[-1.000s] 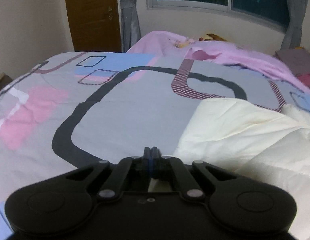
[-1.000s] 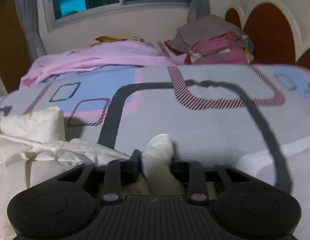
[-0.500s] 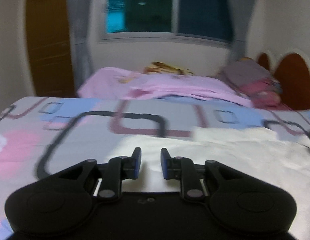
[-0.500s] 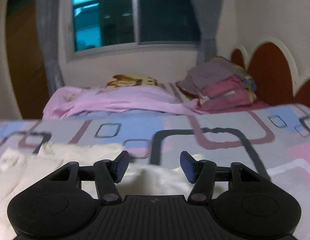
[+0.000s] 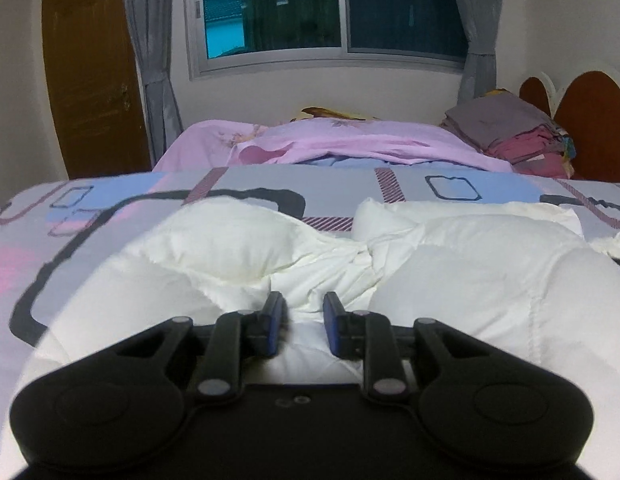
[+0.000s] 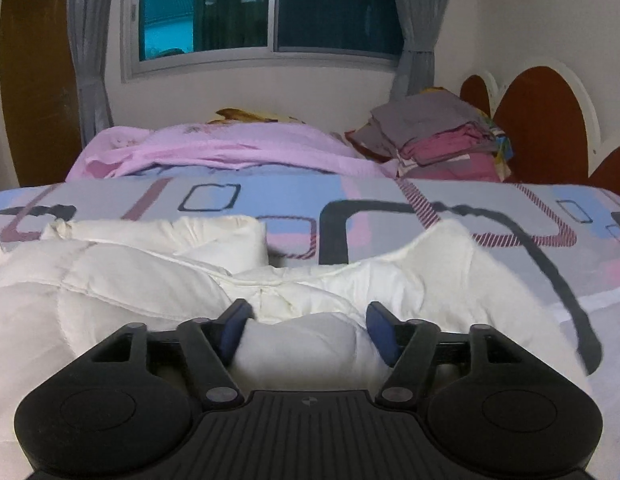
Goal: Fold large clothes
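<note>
A puffy white quilted garment lies crumpled on the patterned bedspread; it also shows in the right wrist view. My left gripper is open just above its near part, with a narrow gap and nothing between the jaws. My right gripper is open wide, and a bulge of the white fabric rises between its blue pads without being pinched.
A pink blanket lies across the far side of the bed. A pile of folded grey and maroon clothes sits by the brown headboard. A window and grey curtains are behind; a wooden door stands at the left.
Both grippers were shut on the white fabric a second ago; both have opened and let it go. They have pulled back, and the garment now lies bunched in front of them.
</note>
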Demonstrator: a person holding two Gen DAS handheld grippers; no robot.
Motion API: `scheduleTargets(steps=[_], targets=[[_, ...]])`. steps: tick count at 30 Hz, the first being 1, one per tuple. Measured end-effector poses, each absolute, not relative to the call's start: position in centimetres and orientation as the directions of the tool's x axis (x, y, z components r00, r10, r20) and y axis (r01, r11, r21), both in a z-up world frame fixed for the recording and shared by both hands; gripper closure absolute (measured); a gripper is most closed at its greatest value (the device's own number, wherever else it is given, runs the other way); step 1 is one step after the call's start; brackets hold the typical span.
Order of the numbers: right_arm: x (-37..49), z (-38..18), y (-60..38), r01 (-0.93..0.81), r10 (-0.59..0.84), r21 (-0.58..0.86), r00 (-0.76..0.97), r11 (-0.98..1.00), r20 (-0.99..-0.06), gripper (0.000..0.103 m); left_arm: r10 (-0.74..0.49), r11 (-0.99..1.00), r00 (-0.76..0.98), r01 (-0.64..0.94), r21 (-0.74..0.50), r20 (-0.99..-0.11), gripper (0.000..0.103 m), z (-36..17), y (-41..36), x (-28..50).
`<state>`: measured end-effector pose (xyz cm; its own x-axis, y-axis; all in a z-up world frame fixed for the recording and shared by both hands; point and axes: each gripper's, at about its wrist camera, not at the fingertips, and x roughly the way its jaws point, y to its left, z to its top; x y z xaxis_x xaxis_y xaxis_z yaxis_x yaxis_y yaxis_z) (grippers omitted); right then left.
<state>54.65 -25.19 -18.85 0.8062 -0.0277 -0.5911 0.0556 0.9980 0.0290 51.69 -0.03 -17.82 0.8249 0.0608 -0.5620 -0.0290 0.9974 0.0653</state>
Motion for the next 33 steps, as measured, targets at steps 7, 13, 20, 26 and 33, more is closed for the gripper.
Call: scheduleTargets(steps=[7, 13, 20, 26, 33], targets=[[54.9, -20.1, -26.2, 0.047, 0.009, 0.08, 0.805, 0.996, -0.593, 0.035, 0.017, 0.999, 0.825, -0.031, -0.016, -0.565, 0.08, -18.7, 1.0, 51.8], [53.2, -16.0, -27.2, 0.059, 0.058, 0.171, 0.794, 0.983, -0.605, 0.035, -0.016, 0.997, 0.82, -0.034, -0.076, -0.572, 0.078, -16.3, 2.3, 50.0], [47.9, -12.7, -22.4, -0.064, 0.086, 0.06, 0.855, 0.996, -0.511, 0.035, -0.068, 0.997, 0.887, 0.05, -0.05, -0.457, 0.039, -12.5, -0.2, 44.6], [46.7, -16.4, -21.2, -0.041, 0.024, -0.019, 0.84, 0.999, -0.542, 0.034, 0.003, 1.0, 0.847, 0.001, 0.007, -0.532, 0.043, -15.9, -0.8, 44.3], [48.2, -19.3, -21.4, -0.036, 0.019, -0.017, 0.807, 0.999, -0.59, 0.032, 0.016, 1.0, 0.828, 0.001, 0.03, -0.56, 0.043, -17.9, -0.4, 45.0]])
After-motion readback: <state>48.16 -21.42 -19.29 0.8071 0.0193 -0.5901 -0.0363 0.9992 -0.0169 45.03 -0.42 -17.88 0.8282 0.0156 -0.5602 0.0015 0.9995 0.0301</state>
